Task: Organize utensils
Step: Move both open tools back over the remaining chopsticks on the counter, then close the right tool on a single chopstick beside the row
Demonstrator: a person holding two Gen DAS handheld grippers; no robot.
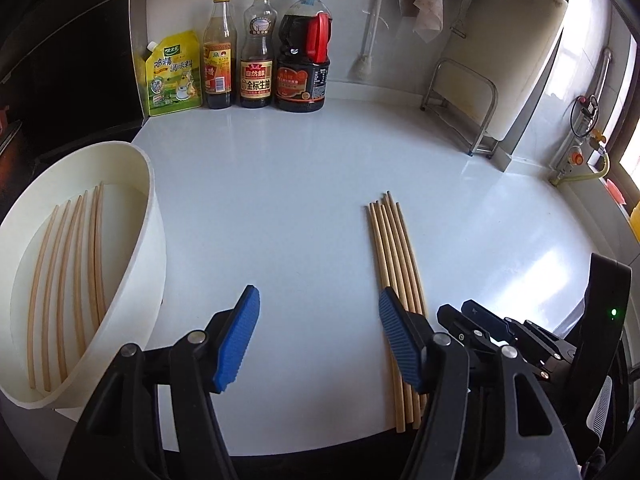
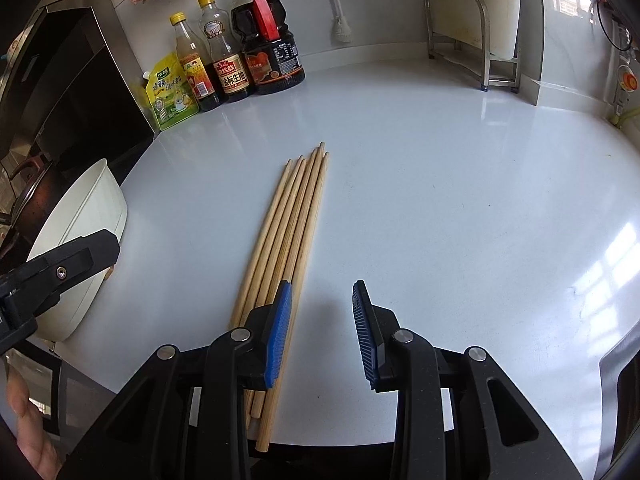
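Note:
A bundle of several wooden chopsticks lies side by side on the white counter. More chopsticks lie inside a white tub at the left. My left gripper hangs open over bare counter between tub and bundle, its right pad over the bundle's left edge, nothing between its blue pads. My right gripper is open too, narrower, just right of the bundle, its left pad over the outermost stick. The right gripper also shows in the left wrist view.
Sauce bottles and a green seasoning pouch stand at the back wall. A metal rack with a white board sits back right. A dark stove area lies to the left. A person's fingers show bottom left.

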